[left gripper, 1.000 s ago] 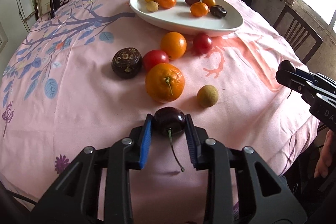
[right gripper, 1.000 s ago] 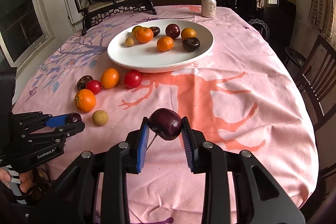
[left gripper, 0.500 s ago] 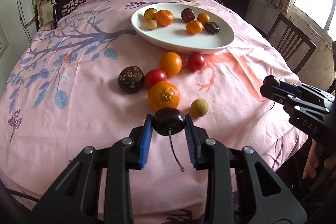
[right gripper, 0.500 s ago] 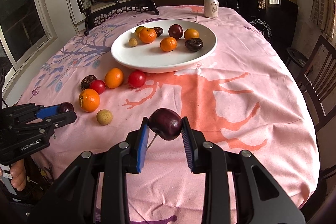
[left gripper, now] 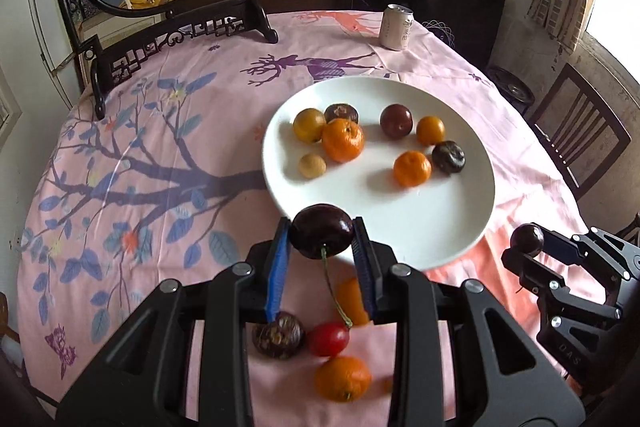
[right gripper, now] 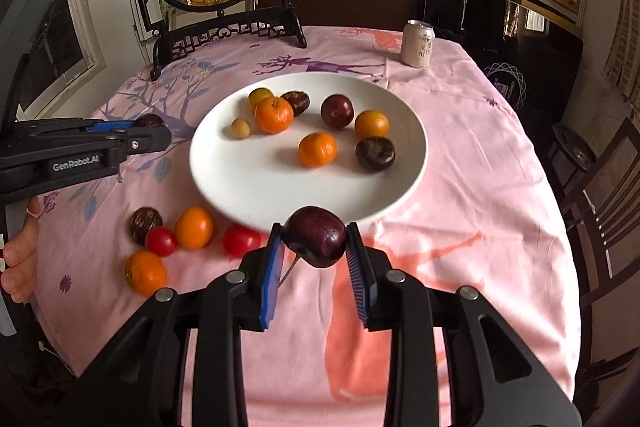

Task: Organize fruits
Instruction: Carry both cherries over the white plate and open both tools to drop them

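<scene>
— What does the left side show?

— The left gripper (left gripper: 322, 241) is clamped on a dark glossy round cherry (left gripper: 322, 231) with a green stem hanging down. Its fingers point at the near rim of the wide white oval ceramic plate (left gripper: 440, 227), which lies straight ahead and just below.

— And the fruit not yet on the plate?

— Oranges and red tomatoes lie on the pink printed tablecloth (right gripper: 480, 187), beneath and behind the left cherry.

— The right side?

— The right gripper (right gripper: 314, 241) pinches a second dark cherry (right gripper: 316, 235) at the plate's near edge. Both look about equally near; I'd judge each needs only a short reach forward.
</scene>
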Motion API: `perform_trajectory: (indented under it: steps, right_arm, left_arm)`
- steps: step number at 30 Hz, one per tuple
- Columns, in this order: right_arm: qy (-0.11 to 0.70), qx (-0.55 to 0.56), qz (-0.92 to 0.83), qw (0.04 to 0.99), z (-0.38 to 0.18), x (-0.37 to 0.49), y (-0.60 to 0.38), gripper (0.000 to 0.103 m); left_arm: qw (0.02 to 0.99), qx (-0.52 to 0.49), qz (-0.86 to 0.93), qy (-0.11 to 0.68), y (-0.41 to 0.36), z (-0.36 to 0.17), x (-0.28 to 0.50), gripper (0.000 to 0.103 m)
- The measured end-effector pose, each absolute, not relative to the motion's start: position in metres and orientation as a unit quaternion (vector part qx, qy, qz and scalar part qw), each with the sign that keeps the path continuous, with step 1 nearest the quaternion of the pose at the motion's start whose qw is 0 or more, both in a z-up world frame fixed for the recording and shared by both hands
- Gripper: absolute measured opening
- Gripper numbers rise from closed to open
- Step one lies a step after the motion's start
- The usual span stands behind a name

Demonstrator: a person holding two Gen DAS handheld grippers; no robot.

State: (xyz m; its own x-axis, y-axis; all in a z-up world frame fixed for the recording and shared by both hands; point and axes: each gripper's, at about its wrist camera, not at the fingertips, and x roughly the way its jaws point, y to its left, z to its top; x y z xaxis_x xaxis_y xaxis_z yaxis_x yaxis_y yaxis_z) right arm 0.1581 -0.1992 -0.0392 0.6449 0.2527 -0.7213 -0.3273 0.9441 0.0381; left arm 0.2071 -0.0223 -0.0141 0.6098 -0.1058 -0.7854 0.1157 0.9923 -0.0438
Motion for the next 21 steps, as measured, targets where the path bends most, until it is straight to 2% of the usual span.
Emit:
perform_trajectory:
  steps: [8, 14, 15, 16, 17, 21]
  right_arm:
    - [0.415, -0.059, 0.140, 0.897, -0.060, 0.264, -0.193, 0.031]
    - [0.421, -0.063, 0.143, 0.893, -0.076, 0.285, -0.192, 0.031]
    - [0.418, -0.065, 0.141, 0.895, -0.076, 0.285, -0.191, 0.039]
    - [0.414, -0.068, 0.138, 0.897, -0.076, 0.285, -0.191, 0.053]
    - [0.408, -0.072, 0.129, 0.901, -0.074, 0.283, -0.191, 0.056]
    - [0.398, -0.064, 0.120, 0.907, -0.055, 0.261, -0.201, 0.056]
  left_arm:
    - [0.875, -0.015, -0.075, 0.477, -0.060, -0.040, 0.300, 0.031]
    - [0.873, -0.019, -0.078, 0.480, -0.067, -0.050, 0.320, 0.032]
    - [0.874, -0.019, -0.079, 0.479, -0.067, -0.049, 0.321, 0.034]
    - [0.875, -0.018, -0.079, 0.477, -0.068, -0.048, 0.321, 0.046]
    - [0.877, -0.019, -0.077, 0.474, -0.067, -0.045, 0.319, 0.061]
    - [0.890, -0.016, -0.078, 0.449, -0.053, -0.024, 0.294, 0.063]
